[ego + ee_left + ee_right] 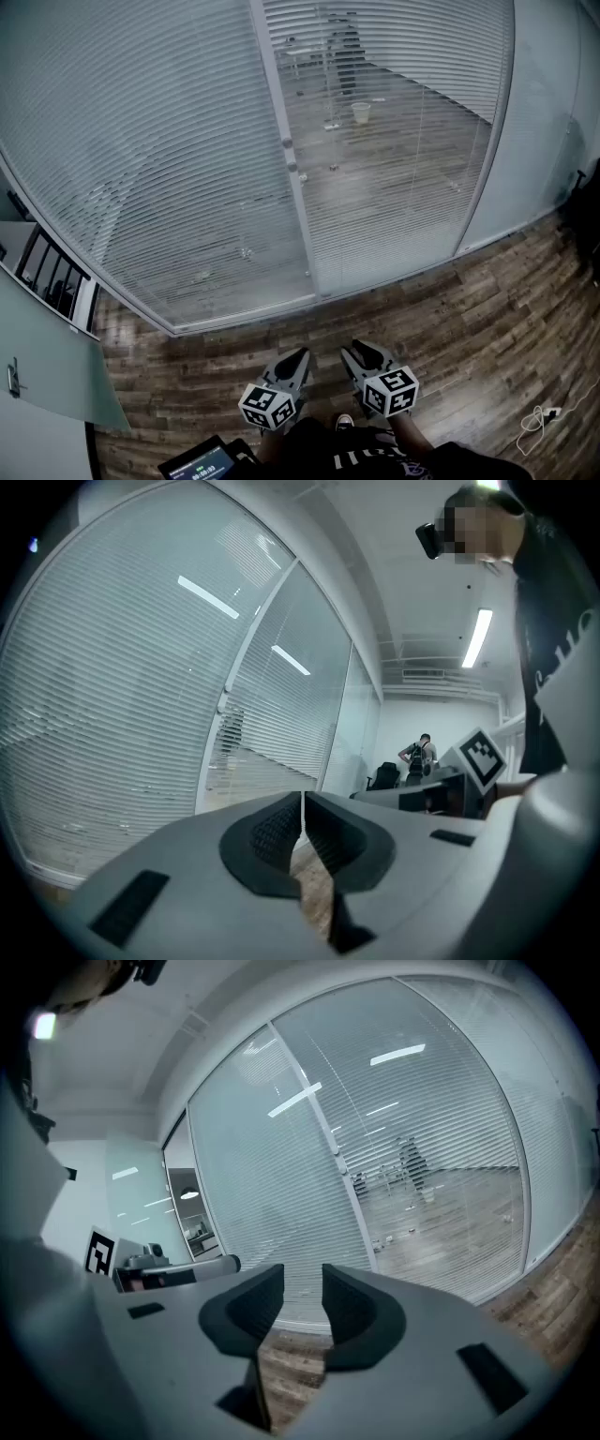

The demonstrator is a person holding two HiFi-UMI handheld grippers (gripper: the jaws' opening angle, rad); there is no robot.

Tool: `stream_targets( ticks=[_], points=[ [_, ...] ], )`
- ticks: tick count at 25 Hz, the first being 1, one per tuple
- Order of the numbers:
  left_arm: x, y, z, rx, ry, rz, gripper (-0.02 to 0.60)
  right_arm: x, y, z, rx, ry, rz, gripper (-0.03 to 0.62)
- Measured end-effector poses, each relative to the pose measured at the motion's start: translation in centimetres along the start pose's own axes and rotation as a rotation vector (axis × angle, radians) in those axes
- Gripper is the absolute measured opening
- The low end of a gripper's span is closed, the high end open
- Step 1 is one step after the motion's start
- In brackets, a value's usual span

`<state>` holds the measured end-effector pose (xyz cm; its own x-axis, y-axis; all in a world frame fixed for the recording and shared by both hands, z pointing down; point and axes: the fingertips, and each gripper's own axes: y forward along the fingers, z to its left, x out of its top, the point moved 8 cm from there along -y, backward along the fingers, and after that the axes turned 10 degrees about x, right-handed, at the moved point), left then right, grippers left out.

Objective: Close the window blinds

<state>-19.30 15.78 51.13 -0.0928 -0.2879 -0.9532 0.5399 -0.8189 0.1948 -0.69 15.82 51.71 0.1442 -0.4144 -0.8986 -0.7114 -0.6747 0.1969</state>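
Hovering above the wooden floor, facing the window blinds: left gripper pressed together, empty; right gripper spread, gripping nothing.

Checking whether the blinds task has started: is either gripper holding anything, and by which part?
Nothing is held. The left gripper is shut on nothing; the right gripper stands open and empty.

A dark shape behind the blinds (slats ajar) is unidentifiable.
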Motion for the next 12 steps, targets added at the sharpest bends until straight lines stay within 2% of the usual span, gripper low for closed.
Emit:
stream_targets(
  ticks=[5,12],
  points=[
    [1.5,4.0,0.9,0.002,0.028,-0.005,0.006,1.3,1.0,-3.9,-0.022,0.015,-0.033,0.137],
    [1.9,9.9,3.6,-0.003,0.019,0.013,0.006,2.3,3.2,-8.3,-0.059,0.036,-0.040,0.137]
  ],
)
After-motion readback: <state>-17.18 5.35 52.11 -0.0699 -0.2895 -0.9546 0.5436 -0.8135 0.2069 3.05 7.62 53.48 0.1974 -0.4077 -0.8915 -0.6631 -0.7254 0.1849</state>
